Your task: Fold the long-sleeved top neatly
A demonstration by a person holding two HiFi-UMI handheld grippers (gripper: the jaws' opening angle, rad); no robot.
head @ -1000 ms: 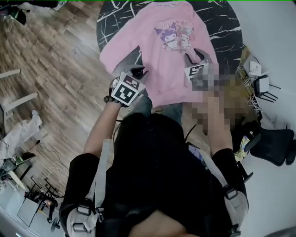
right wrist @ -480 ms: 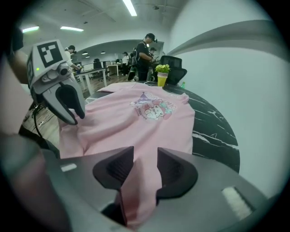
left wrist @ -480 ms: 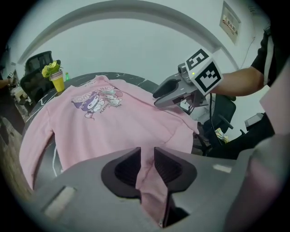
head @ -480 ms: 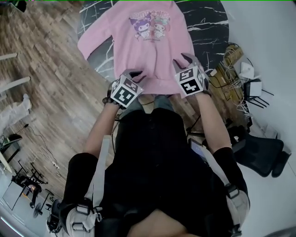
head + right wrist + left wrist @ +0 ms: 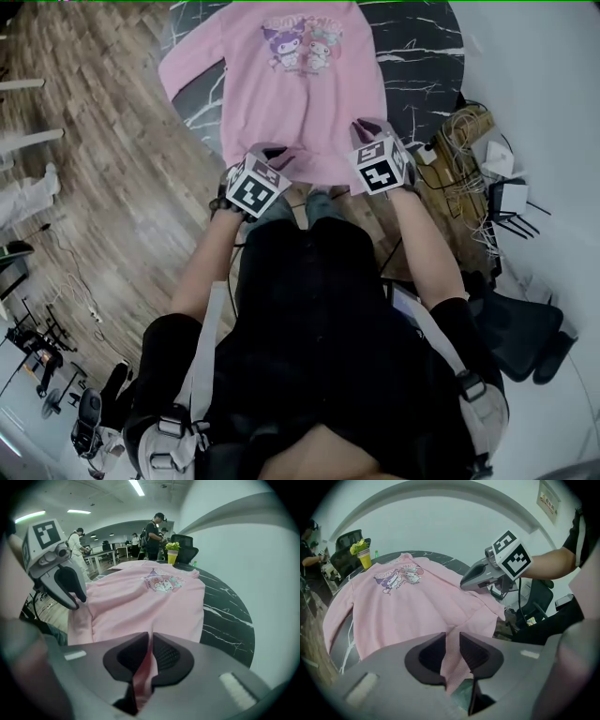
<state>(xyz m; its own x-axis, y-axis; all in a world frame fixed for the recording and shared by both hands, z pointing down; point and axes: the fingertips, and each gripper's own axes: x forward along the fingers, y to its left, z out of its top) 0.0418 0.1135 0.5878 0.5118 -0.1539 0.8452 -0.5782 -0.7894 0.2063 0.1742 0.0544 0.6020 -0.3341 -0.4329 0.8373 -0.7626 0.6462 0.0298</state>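
Top [image 5: 300,103] lies on table [image 5: 422,56], left gripper [image 5: 277,155] and right gripper [image 5: 366,127] at its near hem.

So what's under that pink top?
A black table with white veins shows around the pink top. Anything lying between cloth and tabletop is covered, so I cannot tell.

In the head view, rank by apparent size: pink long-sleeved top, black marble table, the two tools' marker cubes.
1. Black marble round table, by outline, though cropped and partly covered.
2. Pink long-sleeved top.
3. Left black-and-white marker cube and right black-and-white marker cube: look alike, tied.
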